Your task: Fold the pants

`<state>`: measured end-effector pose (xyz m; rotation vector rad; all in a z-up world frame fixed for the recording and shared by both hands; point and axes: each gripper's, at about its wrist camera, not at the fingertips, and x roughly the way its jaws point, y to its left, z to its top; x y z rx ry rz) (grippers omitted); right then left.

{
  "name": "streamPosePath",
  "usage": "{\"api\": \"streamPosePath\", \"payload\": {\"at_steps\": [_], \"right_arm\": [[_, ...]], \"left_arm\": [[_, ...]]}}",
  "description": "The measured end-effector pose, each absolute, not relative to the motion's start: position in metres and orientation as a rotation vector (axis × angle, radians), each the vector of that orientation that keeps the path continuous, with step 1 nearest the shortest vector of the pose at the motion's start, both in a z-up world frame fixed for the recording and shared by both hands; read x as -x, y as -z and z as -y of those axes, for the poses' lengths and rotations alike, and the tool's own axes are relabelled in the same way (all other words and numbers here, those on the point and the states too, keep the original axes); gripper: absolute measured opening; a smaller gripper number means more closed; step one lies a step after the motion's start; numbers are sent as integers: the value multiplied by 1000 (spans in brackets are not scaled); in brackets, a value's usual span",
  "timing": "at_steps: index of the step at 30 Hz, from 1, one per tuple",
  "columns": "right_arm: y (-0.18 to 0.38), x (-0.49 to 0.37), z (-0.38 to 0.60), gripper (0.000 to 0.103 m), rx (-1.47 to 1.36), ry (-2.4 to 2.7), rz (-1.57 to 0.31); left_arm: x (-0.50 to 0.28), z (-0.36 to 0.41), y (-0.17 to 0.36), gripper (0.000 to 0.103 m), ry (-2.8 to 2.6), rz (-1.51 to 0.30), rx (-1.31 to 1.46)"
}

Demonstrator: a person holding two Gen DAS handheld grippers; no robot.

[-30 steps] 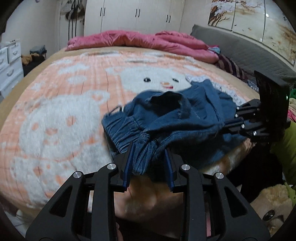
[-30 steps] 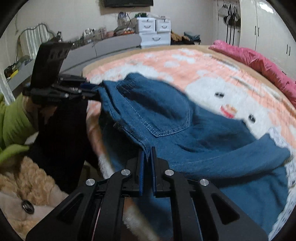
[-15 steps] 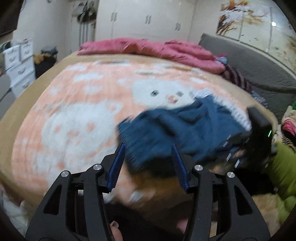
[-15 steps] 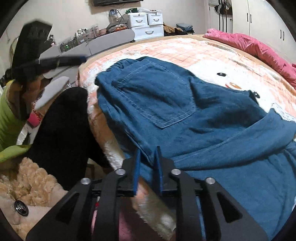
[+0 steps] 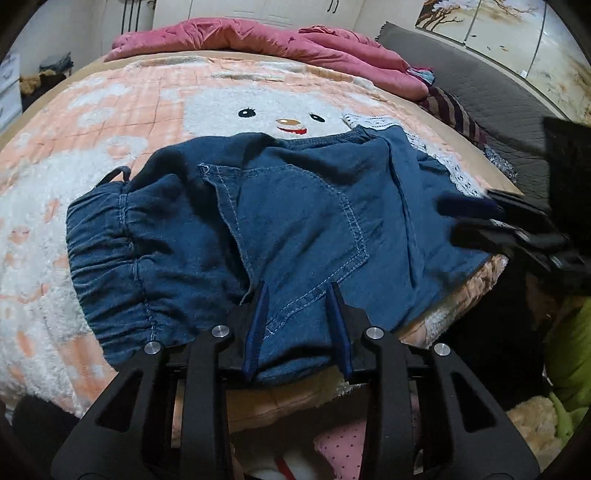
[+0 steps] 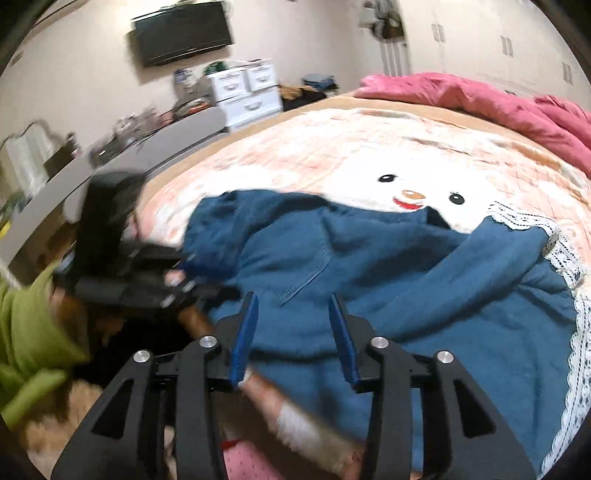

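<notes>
The blue denim pants (image 5: 288, 229) lie folded on the peach blanket (image 5: 110, 122) near the bed's front edge, elastic waistband at the left, back pocket on top, white lace trim at the right. My left gripper (image 5: 297, 291) is open just above the pocket's lower edge, holding nothing. In the right wrist view the pants (image 6: 406, 273) lie flat and my right gripper (image 6: 293, 302) is open above their near edge. Each gripper shows in the other's view, the right gripper (image 5: 469, 218) blurred at the pants' right edge and the left gripper (image 6: 162, 280) at their left edge.
A pink duvet (image 5: 258, 40) is heaped at the bed's far end. A dark headboard (image 5: 480, 81) runs along the right. White drawers (image 6: 247, 92) and a wall TV (image 6: 181, 33) stand beyond the bed. Plush toys and green cloth (image 6: 29, 332) lie below the front edge.
Both grippers let go of the pants and opened. The pants dropped from a lifted bunch onto the blanket and now lie flat. Both grippers pulled back toward the bed's front edge.
</notes>
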<state>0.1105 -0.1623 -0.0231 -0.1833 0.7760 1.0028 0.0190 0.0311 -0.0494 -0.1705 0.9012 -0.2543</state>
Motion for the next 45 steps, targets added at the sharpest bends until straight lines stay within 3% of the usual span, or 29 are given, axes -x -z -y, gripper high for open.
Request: {"api": "streamPosePath", "payload": {"at_steps": [5, 7, 8, 10, 17, 27, 30, 32, 34, 42, 43, 44, 45], "right_arm": [[71, -142, 134, 42, 249, -881, -969], [71, -138, 138, 42, 225, -887, -947], [65, -136, 144, 42, 210, -894, -939], [50, -139, 162, 45, 135, -894, -901], [14, -186, 227, 61, 34, -674, -853], [3, -272, 234, 71, 94, -519, -873], [5, -293, 215, 71, 167, -523, -899], [12, -310, 201, 71, 199, -515, -928], [22, -326, 183, 71, 251, -486, -953], [58, -374, 145, 70, 291, -358, -1041], [63, -379, 144, 66, 292, -326, -1047], [66, -381, 144, 52, 293, -306, -1046], [70, -384, 145, 45, 298, -287, -1045]], "left_arm": [[-18, -28, 51, 25, 247, -896, 152], [-16, -25, 43, 26, 230, -882, 140], [-13, -24, 36, 37, 228, -862, 140], [-7, -22, 19, 47, 244, -813, 172], [-38, 14, -6, 48, 339, -797, 139], [-130, 90, 35, 48, 461, -997, 179], [-140, 87, 49, 39, 437, -1012, 225], [-141, 84, 52, 24, 443, -987, 239], [-141, 80, 55, 16, 465, -971, 264], [-135, 78, 52, 16, 546, -947, 295], [-134, 77, 52, 16, 553, -946, 300], [-133, 77, 52, 16, 562, -943, 306], [-132, 75, 53, 16, 566, -940, 307]]}}
